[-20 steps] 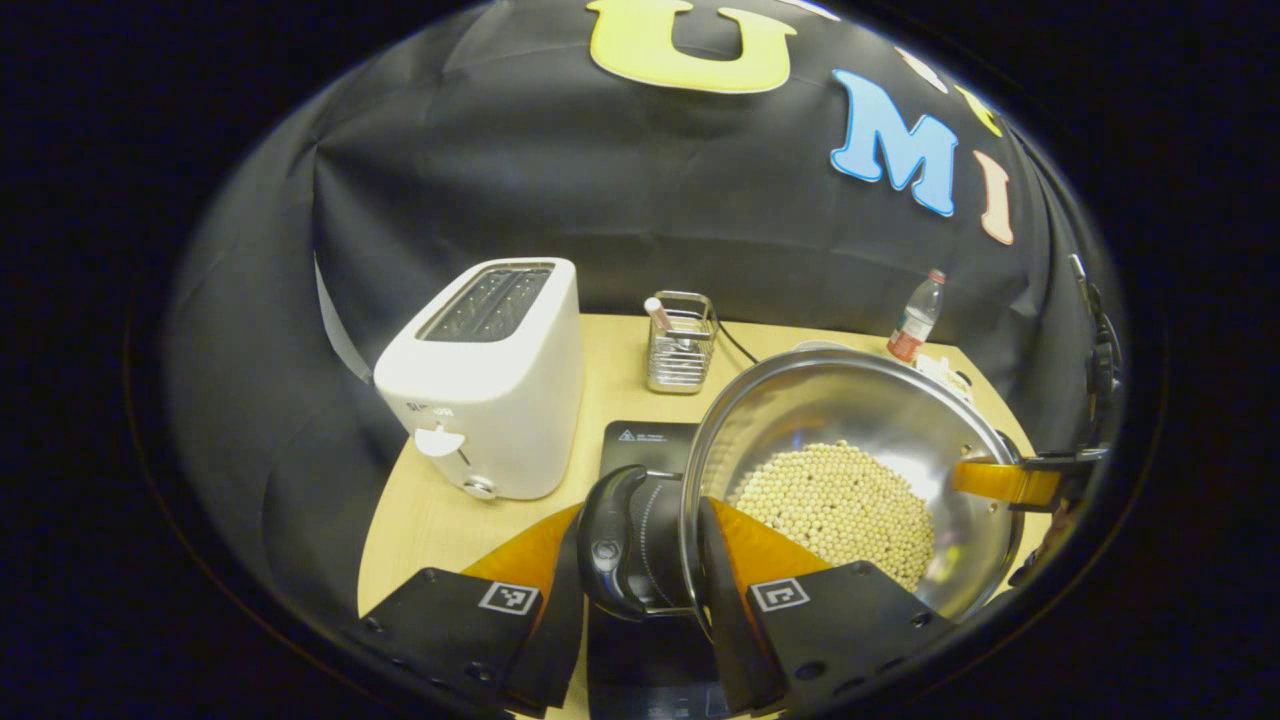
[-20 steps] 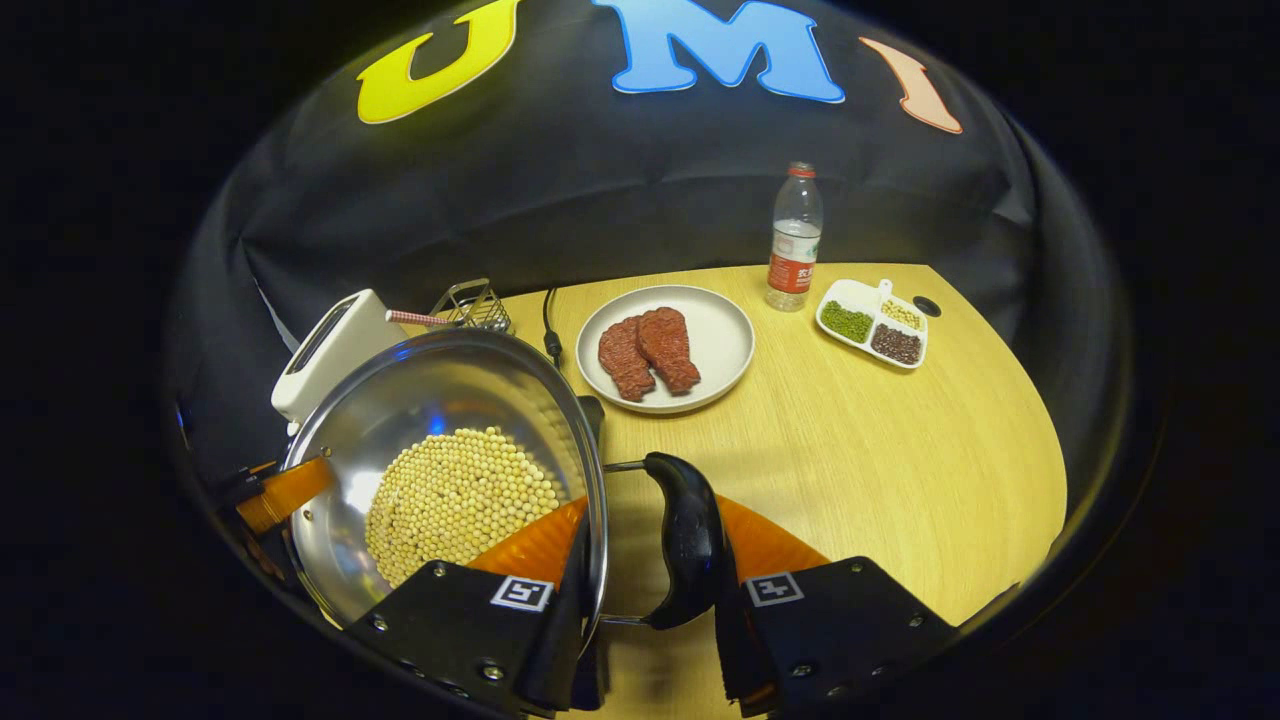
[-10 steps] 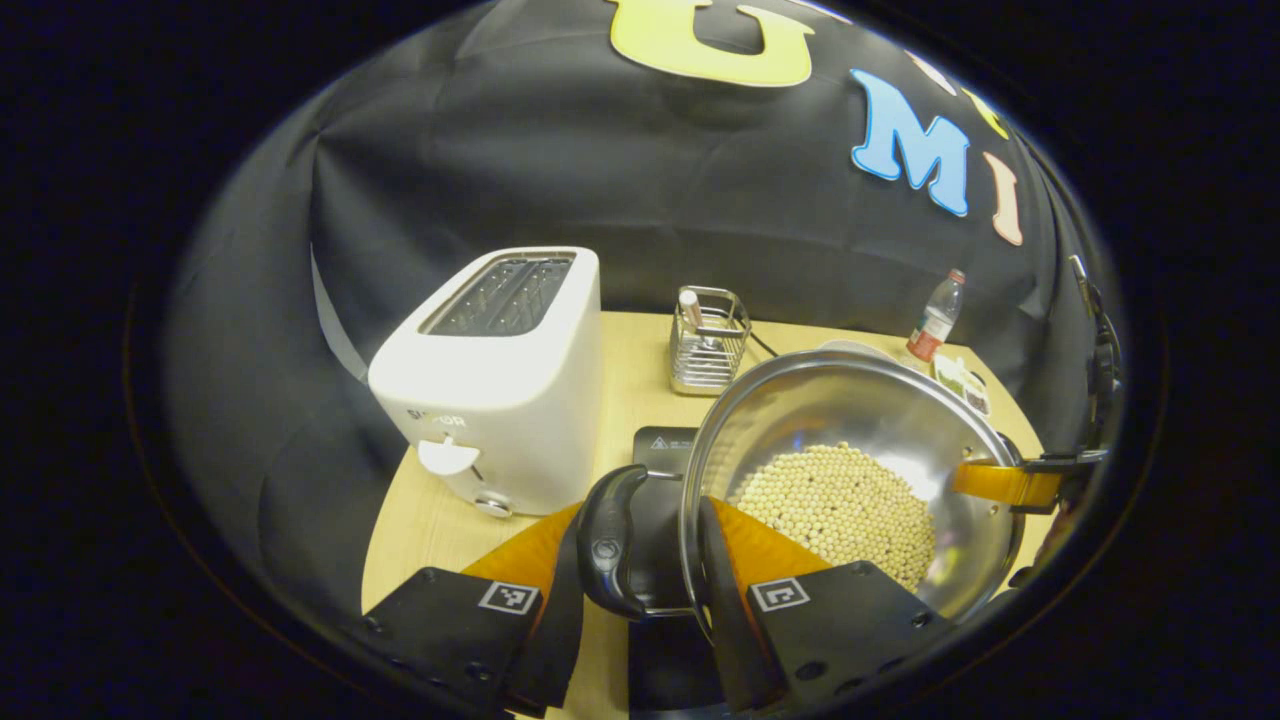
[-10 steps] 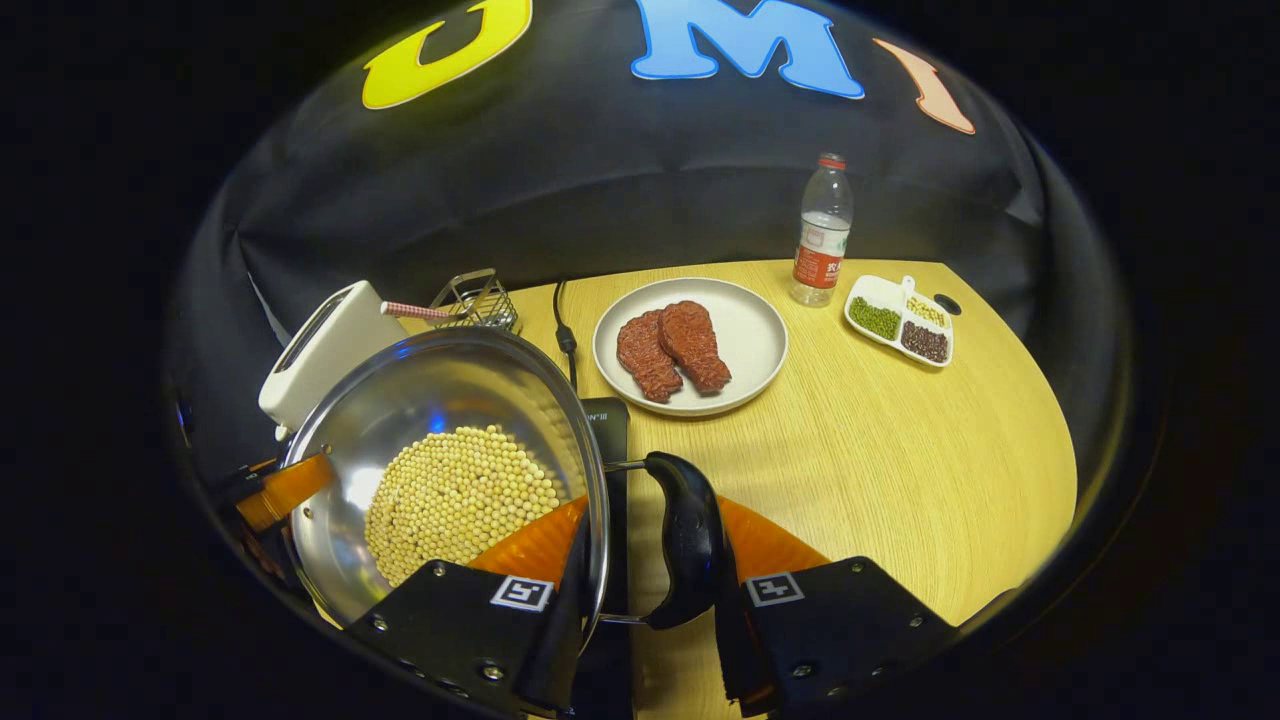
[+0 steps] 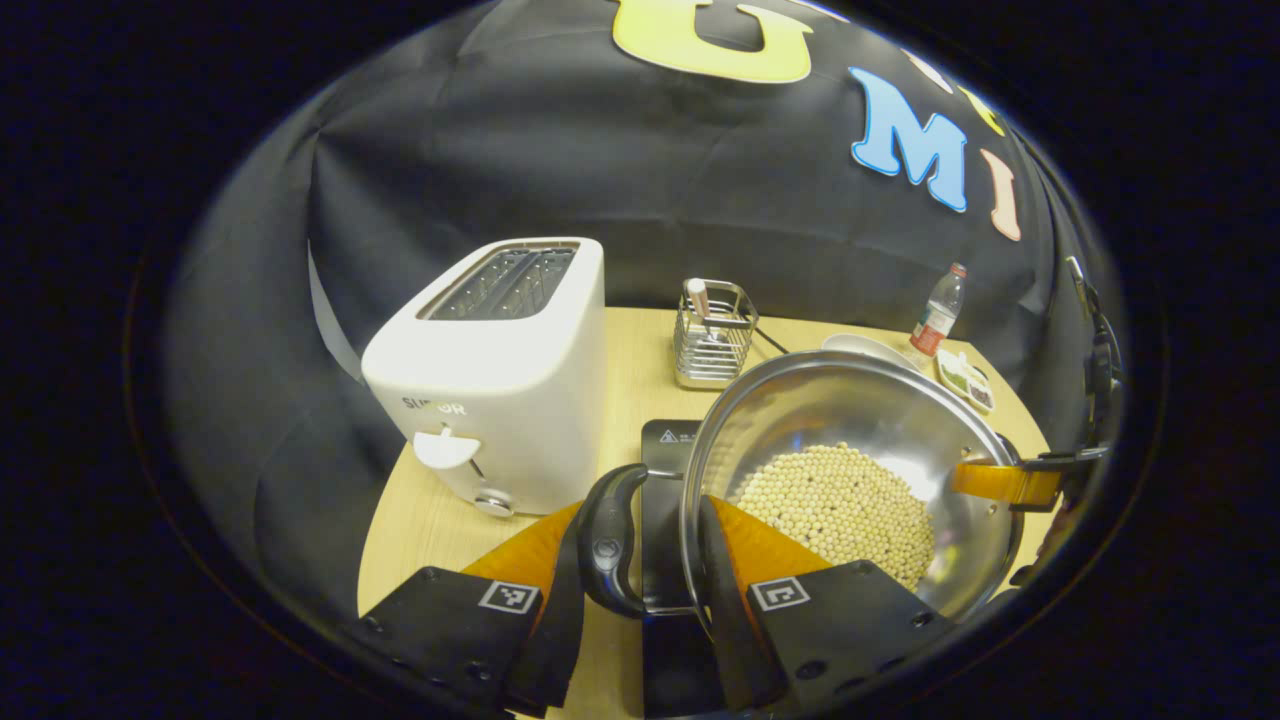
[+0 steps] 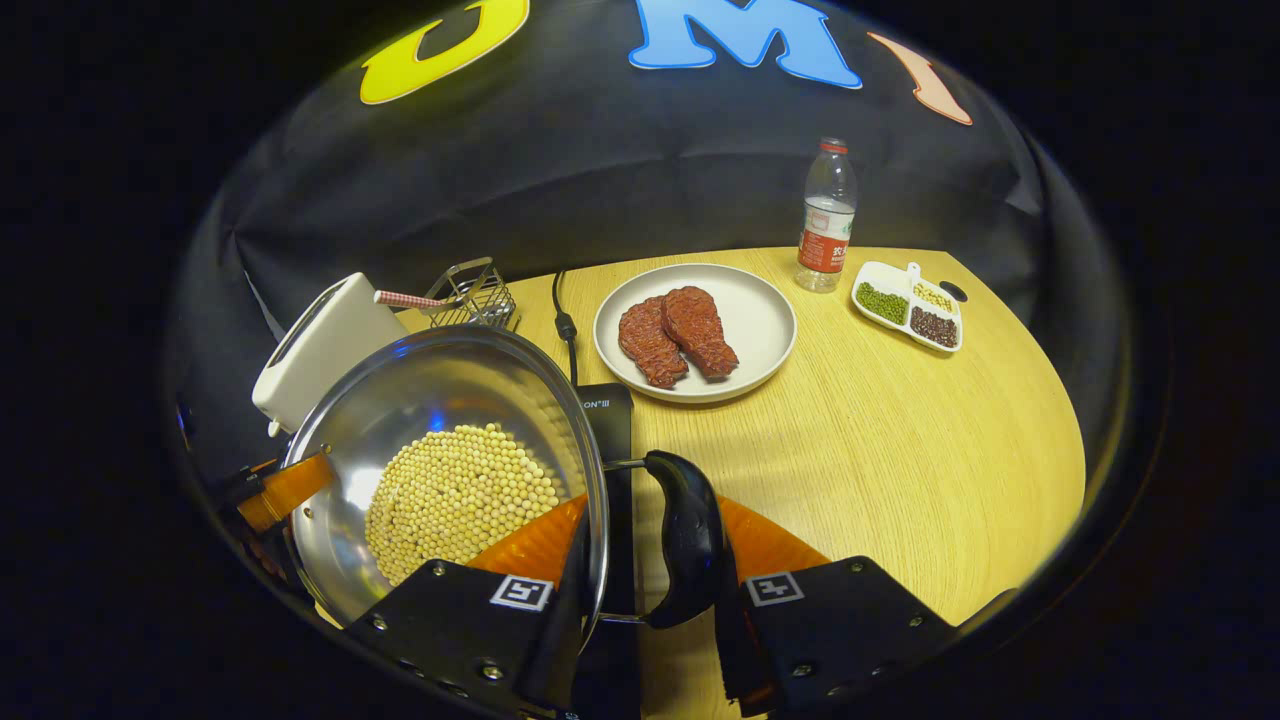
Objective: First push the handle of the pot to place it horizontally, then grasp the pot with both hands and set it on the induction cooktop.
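A steel pot (image 5: pixel 850 415) holding pale beans (image 5: pixel 840 500) hangs between my two grippers. My left gripper (image 5: pixel 640 520) is shut on the pot's black side handle (image 5: pixel 607 540) and rim, one finger inside the pot. The right gripper's finger (image 5: pixel 1005 482) reaches in over the opposite rim. In the right gripper view the pot (image 6: pixel 440 400) sits at lower left, and my right gripper (image 6: pixel 655 530) is shut on its other black handle (image 6: pixel 690 540) and rim. The black induction cooktop (image 5: pixel 668 445) (image 6: pixel 605 415) lies partly under the pot.
A white toaster (image 5: pixel 490 380) stands close on the left, with a wire rack (image 5: pixel 712 335) behind the cooktop. A plate (image 6: pixel 770 345) with two meat pieces, a water bottle (image 6: pixel 825 215) and a divided dish (image 6: pixel 905 318) sit farther back. A black cable (image 6: pixel 563 320) runs to the cooktop.
Both grippers have carried the pot deeper over the table. The toaster, plate and cooktop have drawn closer, with the cooktop now showing beneath the pot's handles. Both grips are unchanged.
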{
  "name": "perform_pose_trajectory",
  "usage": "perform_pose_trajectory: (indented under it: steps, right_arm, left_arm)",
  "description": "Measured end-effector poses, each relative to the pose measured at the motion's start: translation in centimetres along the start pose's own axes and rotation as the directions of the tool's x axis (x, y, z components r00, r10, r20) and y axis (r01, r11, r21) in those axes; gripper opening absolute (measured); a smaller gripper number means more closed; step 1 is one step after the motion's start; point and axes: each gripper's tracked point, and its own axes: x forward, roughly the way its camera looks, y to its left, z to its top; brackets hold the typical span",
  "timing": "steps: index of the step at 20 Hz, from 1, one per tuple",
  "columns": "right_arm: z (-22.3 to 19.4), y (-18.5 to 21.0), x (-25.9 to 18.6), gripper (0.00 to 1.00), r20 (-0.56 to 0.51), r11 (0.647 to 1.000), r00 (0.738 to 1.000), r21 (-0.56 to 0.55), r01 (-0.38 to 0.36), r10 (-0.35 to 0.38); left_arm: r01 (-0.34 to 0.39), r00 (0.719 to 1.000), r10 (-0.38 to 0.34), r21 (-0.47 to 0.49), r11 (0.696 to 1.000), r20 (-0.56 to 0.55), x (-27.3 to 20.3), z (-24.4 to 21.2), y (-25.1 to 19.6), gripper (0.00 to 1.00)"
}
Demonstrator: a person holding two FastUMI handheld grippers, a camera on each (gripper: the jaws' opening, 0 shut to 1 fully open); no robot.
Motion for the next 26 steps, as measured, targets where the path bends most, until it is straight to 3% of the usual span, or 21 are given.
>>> perform_pose_trajectory:
  steps: [3,5,6,8,10,11,12,13,14,20,26]
  right_arm:
    - [0.2,0.1,0.1,0.55,0.012,1.000,1.000,-0.002,-0.012,0.012]
    - [0.3,0.1,0.2,0.55,0.016,1.000,1.000,-0.009,-0.025,0.025]
    - [0.4,0.0,0.2,0.57,0.021,0.999,0.999,-0.019,-0.031,0.031]
    - [1.6,-0.2,-0.5,0.55,0.060,0.998,0.998,-0.052,-0.028,0.031]
    - [3.6,0.0,-1.9,0.78,0.137,0.996,0.989,-0.080,-0.041,0.051]
    - [4.6,0.0,-2.9,0.83,0.168,0.995,0.984,-0.090,-0.051,0.066]
    - [5.4,0.0,-4.2,0.84,0.197,0.993,0.977,-0.101,-0.062,0.081]
    - [6.3,-0.4,-5.6,0.75,0.227,0.991,0.970,-0.117,-0.067,0.092]
    - [7.2,-1.0,-7.0,0.84,0.260,0.990,0.961,-0.129,-0.066,0.097]
    - [12.4,-6.7,-17.9,0.84,0.425,0.988,0.897,-0.140,-0.066,0.120]
    - [18.0,-13.9,-30.0,0.84,0.588,0.991,0.801,-0.122,-0.046,0.110]
  left_arm:
    - [0.001,1.000,-0.001,0.004,1.000,0.014,-0.2,-0.2,0.3,0.60]
    - [-0.002,1.000,0.002,0.002,1.000,0.018,-0.3,0.1,0.6,0.68]
    - [-0.012,0.999,0.012,0.003,1.000,0.030,-0.7,0.2,0.6,0.66]
    - [-0.030,0.997,0.029,0.021,0.999,0.078,-1.9,1.5,0.9,0.78]
    - [-0.046,0.993,0.045,0.008,0.999,0.112,-3.2,2.5,0.5,0.89]
    - [-0.055,0.990,0.055,0.001,0.998,0.132,-4.3,3.2,0.4,0.93]
    - [-0.062,0.986,0.062,-0.003,0.998,0.158,-5.6,4.1,0.0,0.92]
    - [-0.068,0.981,0.068,-0.005,0.998,0.184,-7.0,5.0,-0.6,0.91]
    - [-0.077,0.974,0.077,-0.006,0.997,0.212,-8.7,6.0,-1.3,0.91]
    - [-0.059,0.905,0.063,-0.022,0.998,0.420,-19.5,13.2,-11.0,0.92]
    - [-0.001,0.808,0.021,-0.035,0.999,0.589,-30.8,17.7,-24.8,0.91]
